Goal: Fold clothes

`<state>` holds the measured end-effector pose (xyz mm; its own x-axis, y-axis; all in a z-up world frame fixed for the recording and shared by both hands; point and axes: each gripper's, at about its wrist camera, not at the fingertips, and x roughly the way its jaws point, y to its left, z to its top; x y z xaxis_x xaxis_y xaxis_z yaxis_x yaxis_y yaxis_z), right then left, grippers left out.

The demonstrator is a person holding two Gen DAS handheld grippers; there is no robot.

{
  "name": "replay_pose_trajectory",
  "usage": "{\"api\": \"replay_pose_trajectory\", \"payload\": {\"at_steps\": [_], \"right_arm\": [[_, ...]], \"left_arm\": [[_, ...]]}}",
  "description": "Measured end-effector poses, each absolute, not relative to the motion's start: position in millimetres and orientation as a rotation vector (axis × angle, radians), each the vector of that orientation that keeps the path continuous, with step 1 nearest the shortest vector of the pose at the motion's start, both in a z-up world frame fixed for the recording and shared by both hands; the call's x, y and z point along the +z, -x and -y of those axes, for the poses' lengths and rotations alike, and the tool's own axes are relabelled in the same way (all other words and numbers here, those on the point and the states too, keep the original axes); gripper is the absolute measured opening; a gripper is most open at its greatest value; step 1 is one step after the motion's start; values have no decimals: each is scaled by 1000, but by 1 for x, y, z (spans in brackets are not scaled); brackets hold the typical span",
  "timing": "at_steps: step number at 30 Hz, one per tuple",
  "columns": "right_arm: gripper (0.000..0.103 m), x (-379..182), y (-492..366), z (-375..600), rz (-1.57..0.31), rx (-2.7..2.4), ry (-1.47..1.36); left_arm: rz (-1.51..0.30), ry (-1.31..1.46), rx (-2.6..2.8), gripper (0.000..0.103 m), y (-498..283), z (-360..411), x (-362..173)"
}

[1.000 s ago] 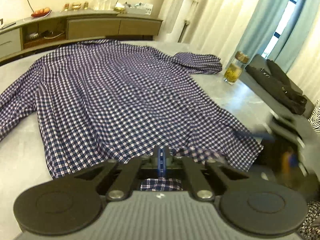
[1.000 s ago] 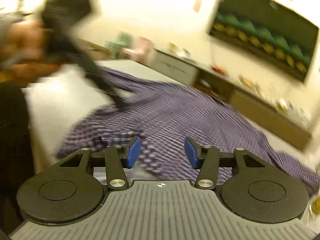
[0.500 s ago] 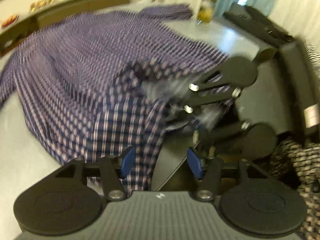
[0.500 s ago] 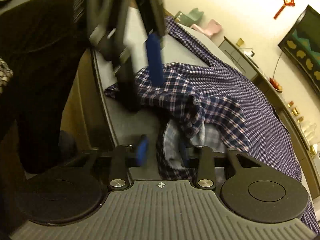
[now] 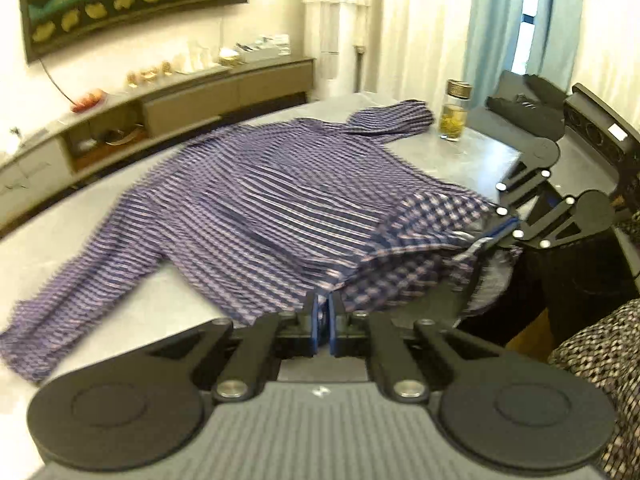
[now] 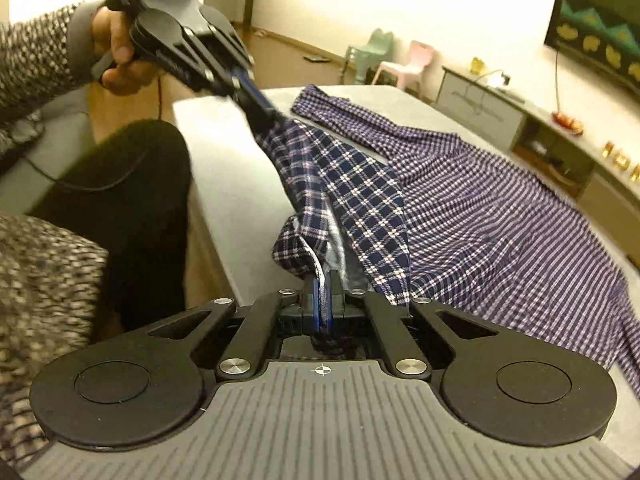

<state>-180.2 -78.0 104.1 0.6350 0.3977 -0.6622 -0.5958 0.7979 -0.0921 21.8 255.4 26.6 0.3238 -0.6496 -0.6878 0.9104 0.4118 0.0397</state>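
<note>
A blue and white checked shirt (image 5: 260, 208) lies spread on the grey table (image 5: 80, 220), collar end far, sleeves out to both sides. My left gripper (image 5: 320, 320) is shut on the near hem. The right wrist view shows the same gripper (image 6: 260, 114) pinching a bunched corner of the shirt (image 6: 480, 200) above the table's edge. My right gripper (image 6: 321, 300) is shut on another part of the hem, with cloth caught between its blue pads. It also shows in the left wrist view (image 5: 496, 236), holding the hem up at the right. The hem hangs raised between both grippers.
A glass jar (image 5: 454, 112) with yellow contents stands by the far right sleeve. Black gear (image 5: 528, 108) lies on a side surface beyond it. A long sideboard (image 5: 180, 100) runs along the wall. The person's dark trouser leg (image 6: 120, 200) is close to the table's near edge (image 6: 224, 160).
The left gripper let go, shifted along the hem and shut on it again. The right gripper went from open to shut on the hem. Both have lifted the hem off the table.
</note>
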Motion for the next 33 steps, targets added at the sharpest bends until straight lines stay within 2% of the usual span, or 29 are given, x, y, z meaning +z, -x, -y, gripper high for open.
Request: {"api": "replay_pose_trajectory", "payload": {"at_steps": [6, 8, 12, 13, 14, 16, 18, 20, 21, 23, 29, 31, 32, 33], "right_arm": [[0, 84, 176, 95, -698, 607, 160], [0, 80, 173, 104, -702, 612, 81], [0, 71, 166, 119, -713, 621, -63], [0, 70, 164, 123, -716, 622, -97], [0, 68, 162, 129, -721, 623, -137], [7, 65, 159, 139, -724, 628, -203], [8, 63, 157, 147, -727, 633, -247], [9, 63, 157, 149, -730, 633, -248], [9, 63, 157, 150, -732, 633, -249], [9, 64, 160, 146, -742, 606, -176], [9, 63, 186, 88, -744, 695, 120], [17, 53, 193, 64, -739, 720, 221], [30, 46, 196, 53, -736, 708, 298], [34, 37, 199, 41, -730, 689, 383]], "left_arm": [[-679, -454, -957, 2, -38, -261, 18], [-681, -456, -1031, 6, -27, -258, 14], [-669, -459, -1213, 62, -2, -240, 4], [-666, -457, -1251, 69, 4, -235, 0], [-671, -451, -1290, 71, 8, -228, -4], [-714, -445, -1326, 74, 8, -213, -20], [-736, -482, -1293, 71, 4, -198, -37], [-768, -550, -1226, 33, -3, -185, -54], [-793, -577, -1200, 3, -9, -183, -60], [-799, -597, -1163, 0, -17, -184, -62], [-739, -559, -1125, 0, -27, -196, -38], [-743, -555, -1150, 1, -21, -194, -37], [-758, -558, -1176, 3, -16, -192, -38], [-774, -568, -1205, 11, -10, -191, -39]]}}
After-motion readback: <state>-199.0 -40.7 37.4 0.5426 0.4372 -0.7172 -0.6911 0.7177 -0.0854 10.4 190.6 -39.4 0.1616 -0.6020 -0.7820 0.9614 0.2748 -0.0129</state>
